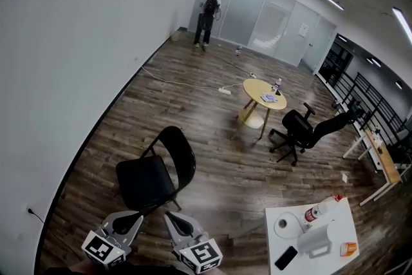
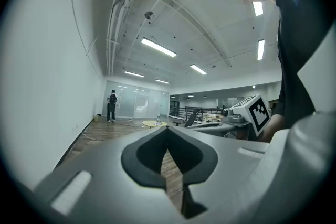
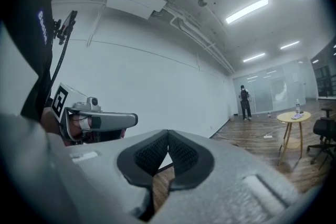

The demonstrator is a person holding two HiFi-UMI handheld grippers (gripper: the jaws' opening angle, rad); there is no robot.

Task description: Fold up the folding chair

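Open office, wood floor (image 1: 212, 138): the black folding chair (image 1: 156, 172) stands unfolded just ahead. Left tool (image 1: 131, 221) and right tool (image 1: 174, 221) are pinched closed, empty. Probably stiff, fairly light; take the backrest (image 1: 182, 152).

Colours on record
Folding chair (image 1: 145, 181) black; floor (image 1: 212, 138) brown wood-grain planks; round table (image 1: 254, 89) yellow.
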